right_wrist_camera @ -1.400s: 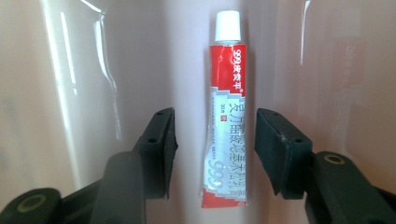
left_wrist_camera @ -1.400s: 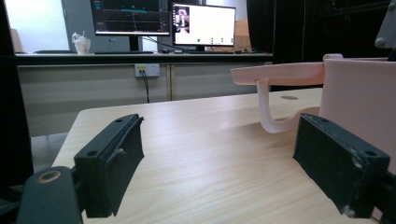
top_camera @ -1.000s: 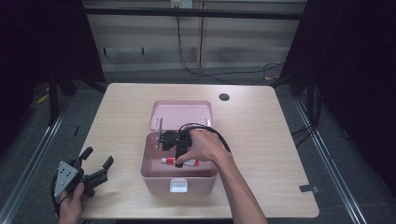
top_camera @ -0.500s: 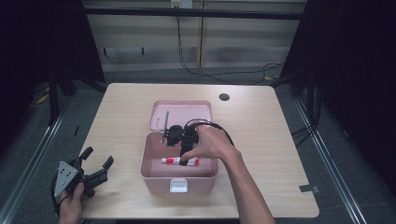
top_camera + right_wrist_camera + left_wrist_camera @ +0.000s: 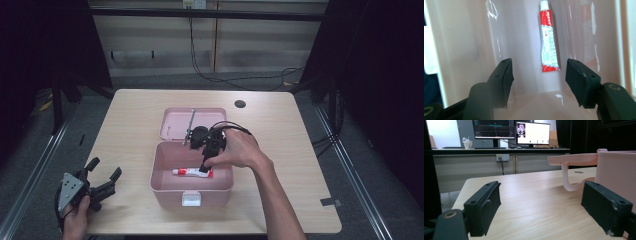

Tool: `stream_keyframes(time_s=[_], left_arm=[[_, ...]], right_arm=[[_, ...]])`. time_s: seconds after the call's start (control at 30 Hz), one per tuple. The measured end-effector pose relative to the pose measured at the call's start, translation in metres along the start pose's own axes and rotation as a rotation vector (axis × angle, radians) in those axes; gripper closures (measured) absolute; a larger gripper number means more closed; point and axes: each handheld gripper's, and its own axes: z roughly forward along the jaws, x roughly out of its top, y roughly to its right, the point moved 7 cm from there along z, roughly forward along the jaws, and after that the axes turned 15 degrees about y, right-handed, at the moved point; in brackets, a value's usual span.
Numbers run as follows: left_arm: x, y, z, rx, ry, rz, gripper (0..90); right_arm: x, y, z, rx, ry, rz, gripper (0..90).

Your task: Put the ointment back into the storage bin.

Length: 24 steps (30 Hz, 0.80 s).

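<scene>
The high view looks forward and down on the whole table; both gripper views sit close (left low, right inside), sharing the pink box.

This looks like a lab or recording room; a plain wooden table stands alone on a grey floor, hemmed by dark curtains on both sides; cables trail along the floor past the table's far edge; a long desk against the wall carries two lit monitors, with a wall socket beneath it.
</scene>
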Motion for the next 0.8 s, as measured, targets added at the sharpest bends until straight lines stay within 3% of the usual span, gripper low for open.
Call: stream_keyframes(time_s=[0.5, 0.8], left_arm=[[0.0, 0.0, 0.0, -0.001, 0.0, -0.003, 15.5], [0.0, 0.0, 0.0, 0.0, 0.0, -0.001, 15.5]], right_arm=[[-0.009, -0.005, -0.038, -0.029, 0.083, 0.024, 37.6], [-0.028, -0.008, -0.069, -0.063, 0.134, 0.036, 37.6]])
